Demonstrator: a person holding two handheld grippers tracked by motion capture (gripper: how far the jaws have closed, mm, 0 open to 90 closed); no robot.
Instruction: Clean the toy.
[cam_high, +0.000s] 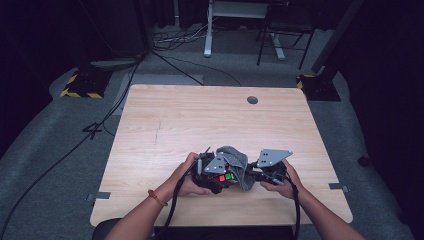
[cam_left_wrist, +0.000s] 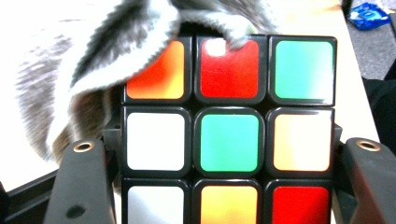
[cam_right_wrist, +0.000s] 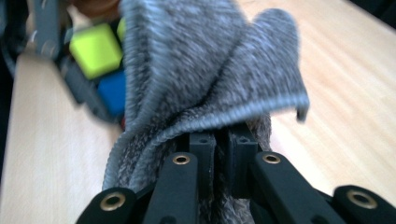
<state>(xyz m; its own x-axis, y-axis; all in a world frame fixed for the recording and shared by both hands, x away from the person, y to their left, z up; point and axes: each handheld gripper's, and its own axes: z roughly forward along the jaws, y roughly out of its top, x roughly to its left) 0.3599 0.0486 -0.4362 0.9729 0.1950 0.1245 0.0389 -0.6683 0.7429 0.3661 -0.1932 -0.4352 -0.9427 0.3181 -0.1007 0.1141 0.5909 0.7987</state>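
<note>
A colour cube (cam_left_wrist: 229, 142) with green, red, orange and white stickers sits between the two black jaws of my left gripper (cam_left_wrist: 226, 151), which is shut on its sides. From above, the cube (cam_high: 226, 176) is near the table's front edge, and the left gripper (cam_high: 222, 179) grips it there. My right gripper (cam_right_wrist: 222, 158) is shut on a grey fuzzy cloth (cam_right_wrist: 210, 70). The cloth (cam_left_wrist: 93, 70) drapes over the cube's top corner. In the right gripper view the cube (cam_right_wrist: 95, 49) shows yellow and blue faces behind the cloth. The right gripper (cam_high: 251, 176) is close beside the cloth (cam_high: 235, 157).
The wooden table (cam_high: 200, 115) has a round cable hole (cam_high: 252, 100) near its far edge. Cables, desk legs and yellow-black striped bases (cam_high: 80, 85) lie on the grey floor beyond. A blue packet (cam_left_wrist: 369, 14) lies off the table.
</note>
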